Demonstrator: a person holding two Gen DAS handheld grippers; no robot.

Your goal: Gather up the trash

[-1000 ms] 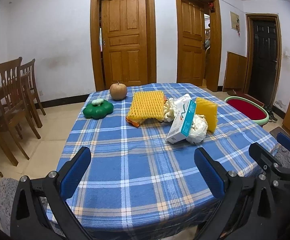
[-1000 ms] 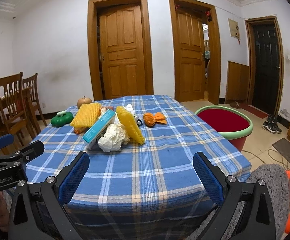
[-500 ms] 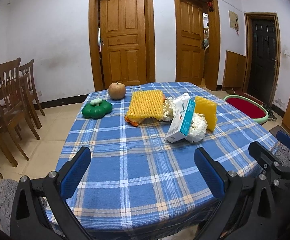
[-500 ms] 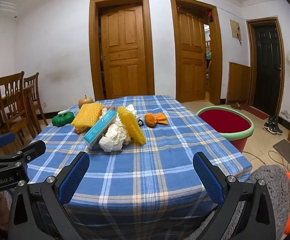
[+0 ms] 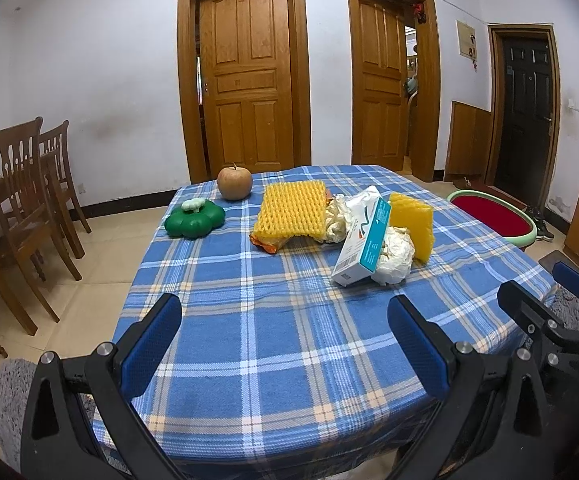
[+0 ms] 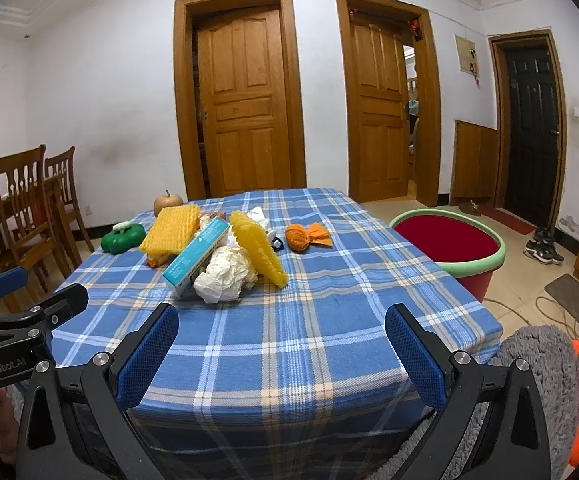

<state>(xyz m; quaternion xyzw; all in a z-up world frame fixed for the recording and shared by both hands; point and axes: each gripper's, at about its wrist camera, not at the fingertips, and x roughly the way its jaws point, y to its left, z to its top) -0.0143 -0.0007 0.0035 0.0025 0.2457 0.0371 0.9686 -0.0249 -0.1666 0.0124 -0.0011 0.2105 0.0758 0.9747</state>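
Barely shifted since earlier frames. Left gripper [image 5: 285, 344] and right gripper [image 6: 281, 350] spread wide, empty, near table [image 5: 273, 344] edge. Trash pile [image 5: 353, 228] mid-table: yellow foam nets, crumpled tissue, teal-white box.

A woven cotton-like tablecloth [image 5: 273, 320] in blue plaid covers the table, matt and faintly ribbed. On it lie two yellow foam fruit nets [image 5: 293, 210] with an open, spongy mesh, crumpled white tissue paper [image 6: 225, 274] — soft and creased — and a smooth printed cardboard box [image 5: 363, 244]. The green lidded container [image 5: 194, 221] looks like glossy plastic; the apple [image 5: 234, 184] has a dull, smooth skin. Both grippers carry blue textured rubbery pads [image 6: 147, 356] on matt black plastic with bright metal screws. The doors [image 5: 245, 84] are varnished wood — slightly shiny.
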